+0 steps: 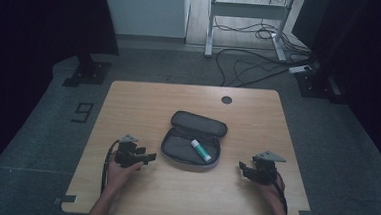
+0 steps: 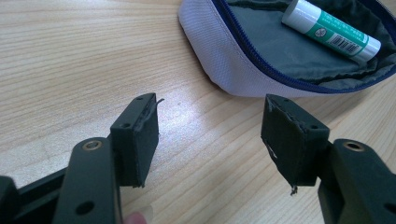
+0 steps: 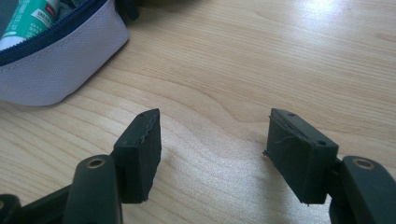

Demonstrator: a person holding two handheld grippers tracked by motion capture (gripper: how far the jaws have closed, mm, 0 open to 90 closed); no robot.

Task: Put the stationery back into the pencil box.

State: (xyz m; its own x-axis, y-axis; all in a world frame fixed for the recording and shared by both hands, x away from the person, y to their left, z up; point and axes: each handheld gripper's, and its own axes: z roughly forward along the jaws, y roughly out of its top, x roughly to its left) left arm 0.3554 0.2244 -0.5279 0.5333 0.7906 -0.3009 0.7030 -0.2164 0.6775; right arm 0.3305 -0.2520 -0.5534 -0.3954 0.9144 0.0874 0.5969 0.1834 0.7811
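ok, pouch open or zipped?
Open. The pouch has its lid flap folded back on the table, the grey lining shows, and a glue stick lies inside.

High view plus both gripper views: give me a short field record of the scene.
table: light wood, small dark round spot near far edge
pouch: open, lid flap folded back, grey lining, pale outer fabric, blue zip
glue stick: white and green, lying inside pouch
left gripper: open, nothing between jaws, on the table left of pouch, aimed at it
right gripper: open, nothing between jaws, right of pouch, apart from it
contact: neither gripper touches pouch
floor: cables behind the table
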